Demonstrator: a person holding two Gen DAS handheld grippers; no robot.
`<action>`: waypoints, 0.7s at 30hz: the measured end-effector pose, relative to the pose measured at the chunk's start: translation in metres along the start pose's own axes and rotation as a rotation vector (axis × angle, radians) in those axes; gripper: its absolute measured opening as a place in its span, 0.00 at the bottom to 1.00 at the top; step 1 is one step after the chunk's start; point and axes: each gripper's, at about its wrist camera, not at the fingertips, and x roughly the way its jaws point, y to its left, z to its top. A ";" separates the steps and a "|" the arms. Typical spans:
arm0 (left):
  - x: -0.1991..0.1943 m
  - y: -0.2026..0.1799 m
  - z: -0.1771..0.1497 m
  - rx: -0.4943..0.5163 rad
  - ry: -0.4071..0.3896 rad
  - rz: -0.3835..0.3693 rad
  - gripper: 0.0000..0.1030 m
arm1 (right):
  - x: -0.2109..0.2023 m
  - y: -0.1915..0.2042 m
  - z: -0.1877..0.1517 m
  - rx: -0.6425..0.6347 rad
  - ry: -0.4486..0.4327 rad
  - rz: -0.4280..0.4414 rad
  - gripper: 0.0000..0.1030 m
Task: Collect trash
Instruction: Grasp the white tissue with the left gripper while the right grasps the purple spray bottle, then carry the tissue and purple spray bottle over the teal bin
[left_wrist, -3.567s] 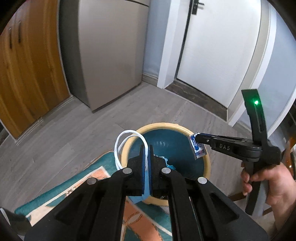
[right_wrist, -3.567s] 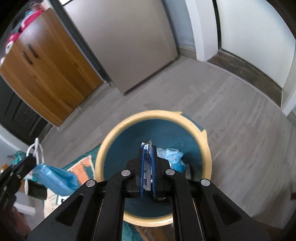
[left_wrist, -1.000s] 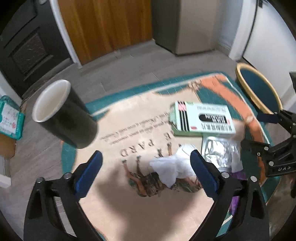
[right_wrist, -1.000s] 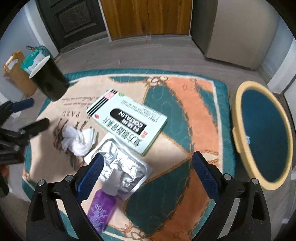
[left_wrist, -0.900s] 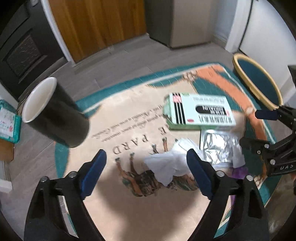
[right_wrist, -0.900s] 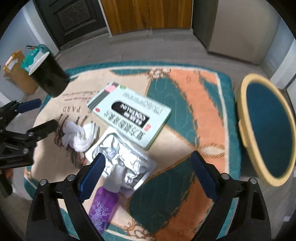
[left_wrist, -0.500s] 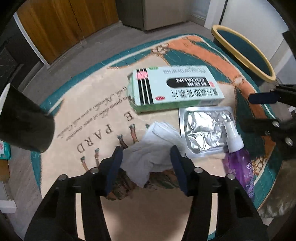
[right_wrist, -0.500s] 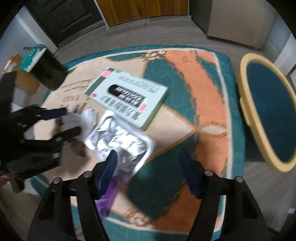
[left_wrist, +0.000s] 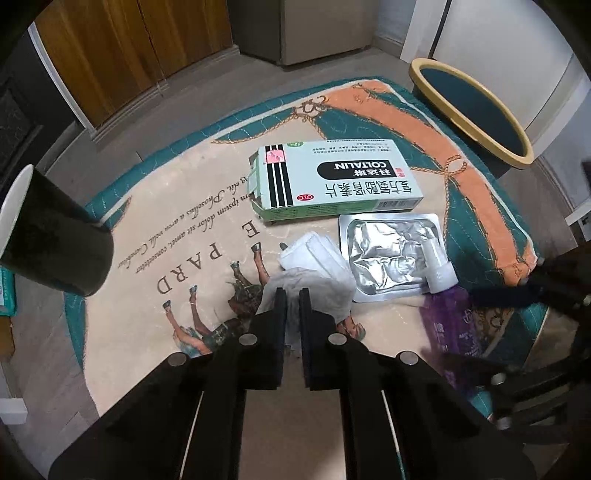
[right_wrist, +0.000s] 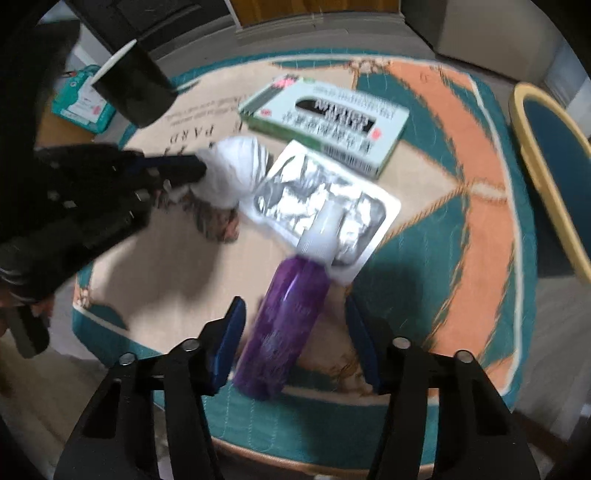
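My left gripper (left_wrist: 292, 299) is shut on a crumpled white tissue (left_wrist: 317, 266) that lies on the rug; the tissue also shows in the right wrist view (right_wrist: 236, 173). My right gripper (right_wrist: 293, 314) is open, its blue pads (right_wrist: 229, 332) on either side of a purple spray bottle (right_wrist: 288, 317) with a white cap, lying on the rug. The bottle shows in the left wrist view (left_wrist: 450, 317). A crumpled foil blister pack (left_wrist: 391, 254) and a green-white medicine box (left_wrist: 332, 181) lie beside the tissue. The teal bin with a yellow rim (left_wrist: 476, 114) stands at the rug's far right.
A black paper cup (left_wrist: 48, 240) stands at the rug's left edge. A teal tissue pack (right_wrist: 81, 99) lies on the floor beyond it. Wooden cabinet doors (left_wrist: 140, 48) and a grey fridge (left_wrist: 325, 26) line the far wall. The patterned rug (left_wrist: 166, 236) covers the floor.
My left gripper has come down and shut on the tissue. My right gripper has dropped low over the purple bottle and narrowed around it.
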 end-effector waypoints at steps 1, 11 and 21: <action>-0.004 0.000 -0.001 0.000 -0.008 0.004 0.06 | 0.004 0.002 -0.001 -0.003 0.008 0.001 0.44; -0.044 0.005 0.000 -0.052 -0.106 0.018 0.06 | -0.035 -0.010 0.007 0.025 -0.137 -0.005 0.33; -0.093 -0.012 0.015 -0.071 -0.225 0.064 0.06 | -0.087 -0.045 0.014 0.133 -0.274 0.022 0.32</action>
